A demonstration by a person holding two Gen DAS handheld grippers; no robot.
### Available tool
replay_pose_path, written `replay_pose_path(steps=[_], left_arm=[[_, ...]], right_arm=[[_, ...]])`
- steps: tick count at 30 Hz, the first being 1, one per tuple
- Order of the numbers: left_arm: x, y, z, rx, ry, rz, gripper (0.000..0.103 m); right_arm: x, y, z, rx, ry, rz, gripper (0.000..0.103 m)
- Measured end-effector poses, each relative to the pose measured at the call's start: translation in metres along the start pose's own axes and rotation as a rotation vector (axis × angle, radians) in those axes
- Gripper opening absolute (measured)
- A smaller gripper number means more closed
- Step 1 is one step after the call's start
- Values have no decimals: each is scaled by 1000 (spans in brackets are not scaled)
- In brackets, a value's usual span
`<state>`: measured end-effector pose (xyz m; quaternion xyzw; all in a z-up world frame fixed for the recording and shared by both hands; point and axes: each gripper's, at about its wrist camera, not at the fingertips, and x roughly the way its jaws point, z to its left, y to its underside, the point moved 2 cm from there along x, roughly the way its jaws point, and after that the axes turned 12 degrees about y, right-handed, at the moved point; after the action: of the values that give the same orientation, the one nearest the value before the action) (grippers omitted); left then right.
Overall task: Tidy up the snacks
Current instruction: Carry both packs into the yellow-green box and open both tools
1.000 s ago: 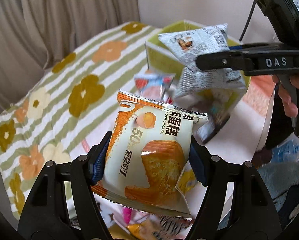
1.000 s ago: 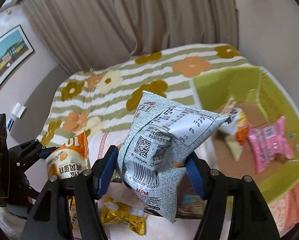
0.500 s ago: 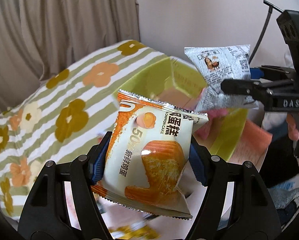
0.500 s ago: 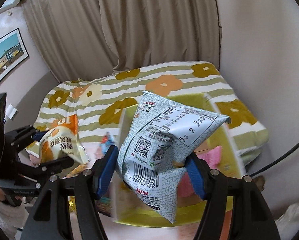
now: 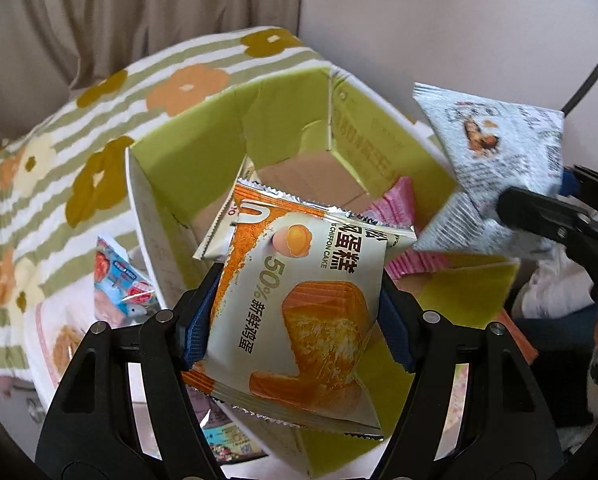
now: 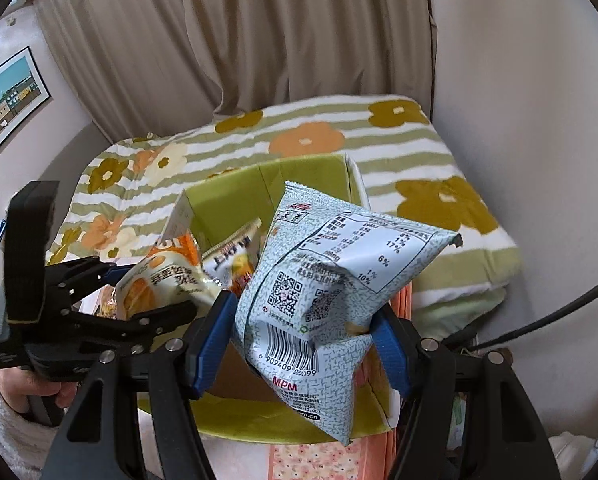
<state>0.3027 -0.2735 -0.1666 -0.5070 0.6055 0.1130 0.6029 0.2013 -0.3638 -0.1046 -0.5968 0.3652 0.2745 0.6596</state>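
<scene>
Both hand-held grippers have swung in over the green box point(image 5: 287, 120) within the last second; a second ago they were off to the side above the loose snacks, now each wrist view looks down into the open box. Left hand-held gripper point(image 5: 299, 316) is clamped on the orange chiffon cake pack point(image 5: 299, 304), pack upright between the blue pads, hanging above the box's near wall and interior. Right hand-held gripper point(image 6: 303, 344) is clamped on the pale blue-grey snack bag point(image 6: 331, 304), barcode side facing the camera, bag over the near side of the box. Box sits on the bed with the flowered striped blanket point(image 6: 439, 160). Already inside: a pink wrapped pack point(image 5: 399, 208) and another small pack point(image 6: 231, 252) against the wall. Still outside, lying beside the box: a blue and red packet point(image 5: 119, 280). Judgement: carry phase looks done, both packs seem placed for release into the box; next is opening the jaws, likely one at a time so the bags don't catch on the cardboard flaps. More loose snacks remain, so the task is partway.
</scene>
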Motion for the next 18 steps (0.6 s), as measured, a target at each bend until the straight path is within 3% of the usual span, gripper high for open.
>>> replay_pose_path(steps=[1,2,4,7,11,18], left_arm=[[4,0,1,-7,-22,9,74],[6,0,2,-8,-36,17,86],[7,0,5,-11,-40,17,95],[1,3,13,-27,-31,9,95],[-17,13,21,-36,-83,-10,95],[-43,30,33,-78,-107,-61,95]], right_arm=[[0,1,-1,6,0,2,62],[1,2,-2,12,0,2,62],[1,3,-3,25,0,7,62],[1,5,-3,25,-1,11,62],[0,11,2,16,-4,17,62],[15,24,20,-30,-21,65,62]])
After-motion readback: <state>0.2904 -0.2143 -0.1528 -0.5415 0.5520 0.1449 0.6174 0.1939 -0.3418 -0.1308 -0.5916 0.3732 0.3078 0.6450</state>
